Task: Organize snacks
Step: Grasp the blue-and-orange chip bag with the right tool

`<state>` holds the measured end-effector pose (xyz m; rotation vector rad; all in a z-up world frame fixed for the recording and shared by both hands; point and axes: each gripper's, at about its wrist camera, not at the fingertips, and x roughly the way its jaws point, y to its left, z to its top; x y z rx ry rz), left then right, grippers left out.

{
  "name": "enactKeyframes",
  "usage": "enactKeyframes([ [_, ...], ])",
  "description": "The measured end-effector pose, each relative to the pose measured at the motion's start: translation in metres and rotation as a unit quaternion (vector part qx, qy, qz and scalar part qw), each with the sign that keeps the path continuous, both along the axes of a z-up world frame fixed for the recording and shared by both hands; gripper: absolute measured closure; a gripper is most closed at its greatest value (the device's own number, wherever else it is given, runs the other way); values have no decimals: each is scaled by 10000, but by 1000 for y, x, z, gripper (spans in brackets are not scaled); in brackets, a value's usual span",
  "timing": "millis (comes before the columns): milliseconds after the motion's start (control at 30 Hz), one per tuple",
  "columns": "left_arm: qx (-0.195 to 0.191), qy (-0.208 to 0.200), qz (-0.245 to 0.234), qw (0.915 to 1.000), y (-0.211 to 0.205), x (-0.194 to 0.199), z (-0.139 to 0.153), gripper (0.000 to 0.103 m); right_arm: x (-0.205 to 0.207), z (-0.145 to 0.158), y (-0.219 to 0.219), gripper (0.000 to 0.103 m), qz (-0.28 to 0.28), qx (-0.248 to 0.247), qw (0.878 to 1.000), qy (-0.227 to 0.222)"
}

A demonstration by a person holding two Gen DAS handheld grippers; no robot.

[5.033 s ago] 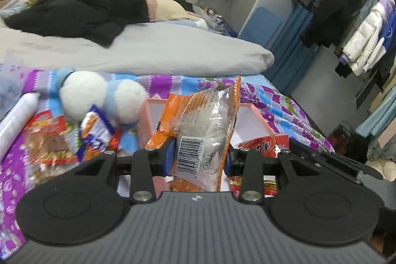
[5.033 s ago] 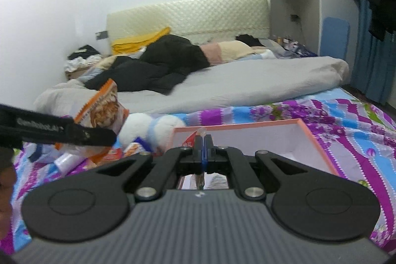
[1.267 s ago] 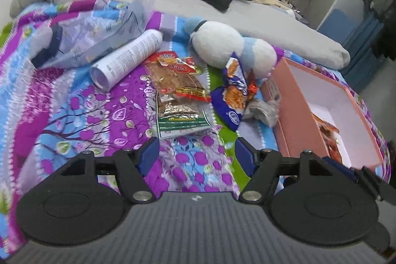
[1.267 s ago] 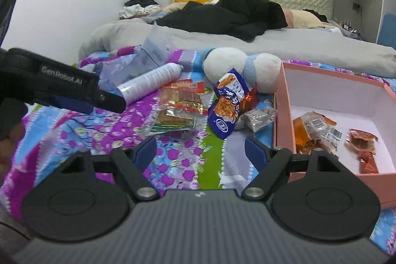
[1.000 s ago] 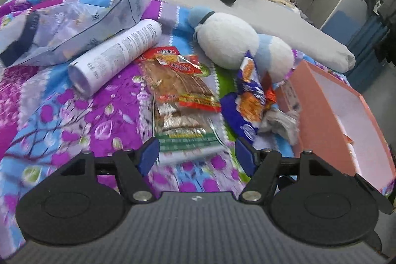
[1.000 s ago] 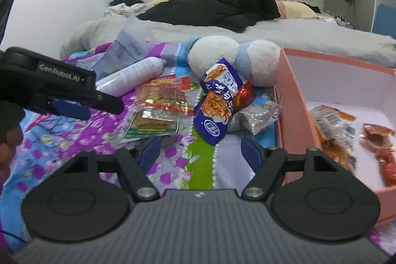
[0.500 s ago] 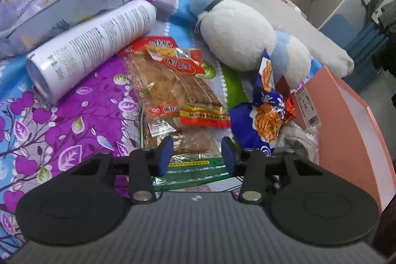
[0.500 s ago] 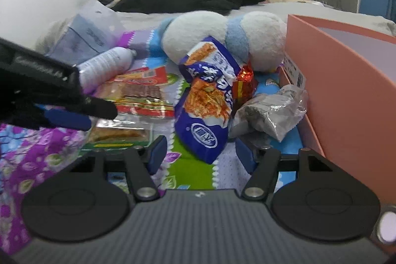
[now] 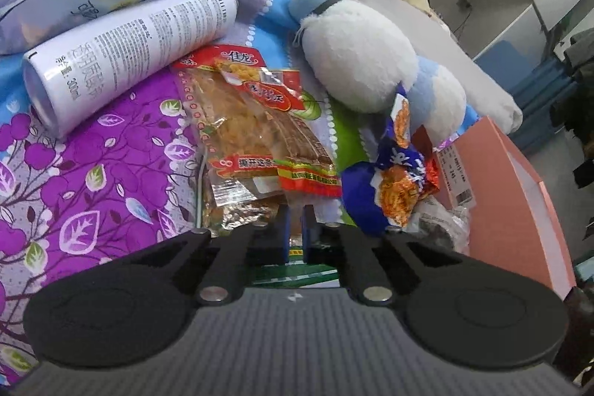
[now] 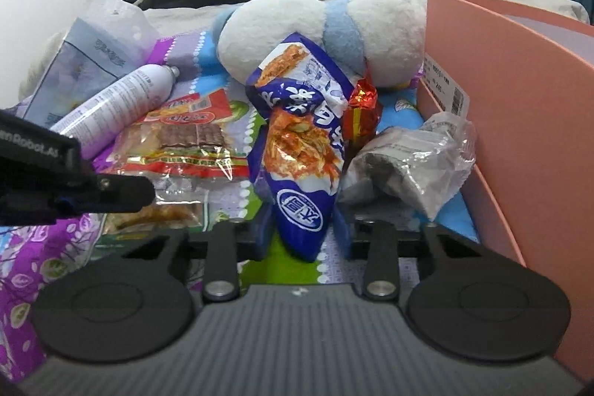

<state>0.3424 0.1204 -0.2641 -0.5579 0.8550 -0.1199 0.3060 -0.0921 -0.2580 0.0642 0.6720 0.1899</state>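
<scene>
Far out to the left of the left tongs (image 9: 297, 232) a white cylindrical spray can (image 9: 126, 51) lies on its side on the purple flowered bedspread (image 9: 85, 180); it is no snack and probably stays put. Straight ahead of these tongs, a flat clear packet with red printed edges and brown strips inside (image 9: 252, 132) overlaps a second, clear film packet with a green band (image 9: 241, 206). The jaws have just closed and are clenched on the near edge of that green-banded packet, a thin seam being the easiest part of a flat bag to lift. Beyond and to the right rests a white and pale blue plush toy (image 9: 356, 54).

The right tongs (image 10: 302, 232) straddle the lower end of a glossy blue crisp bag printed with orange food (image 10: 300, 143), which leans up against the plush. Their jaws have just been narrowing with the bag between them, but a sliver of cloth shows beside the right pad, so I judge them not yet gripping. Just right of the bag sit a small red foil sweet (image 10: 362, 110) and a crumpled clear wrapper with a grey filling (image 10: 412, 162). At the far right stands the salmon-pink cardboard box (image 10: 519, 99), likely the destination, its side wall close to these tongs
</scene>
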Motion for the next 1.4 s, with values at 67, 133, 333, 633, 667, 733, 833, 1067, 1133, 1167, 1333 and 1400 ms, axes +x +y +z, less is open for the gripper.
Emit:
enactKeyframes([
  [67, -32, -17, -29, 10000, -2, -2, 1, 98, 0, 1, -1, 75, 28, -18, 10000, 4],
  [133, -55, -30, -60, 10000, -5, -5, 2, 99, -2, 3, -2, 80, 50, -26, 10000, -4],
  [333, -138, -48, -85, 9999, -13, -18, 10, 99, -11, 11, -6, 83, 116, -33, 9999, -28],
  [633, -175, -26, -45, 9998, -14, -51, 19, 100, -37, 25, -10, 88, 292, -166, 9994, -92],
  [667, -172, -32, -44, 9998, -14, -56, 20, 100, -40, 26, -9, 88, 319, -168, 9993, -85],
  [733, -156, -67, -51, 9998, -14, -65, 23, 100, -49, 28, -9, 90, 366, -232, 9990, -112],
  [833, -233, -41, -23, 9997, -13, -80, 26, 100, -61, 33, -10, 96, 406, -291, 9987, -118],
  [1067, -248, 136, -86, 9996, -16, -111, 35, 101, -86, 45, -21, 100, 487, -403, 9980, -47],
  [1133, -284, 186, -104, 9994, -18, -120, 36, 101, -93, 49, -23, 100, 538, -439, 9976, -38],
  [1167, -293, 195, -107, 9993, -20, -128, 38, 101, -98, 51, -24, 100, 574, -458, 9973, -30],
  [1333, -286, 326, -9, 9991, -25, -161, 38, 101, -124, 58, -34, 100, 701, -581, 9958, 34],
  [1400, -217, 406, 40, 9989, -25, -176, 38, 101, -136, 60, -38, 100, 756, -652, 9950, 65],
])
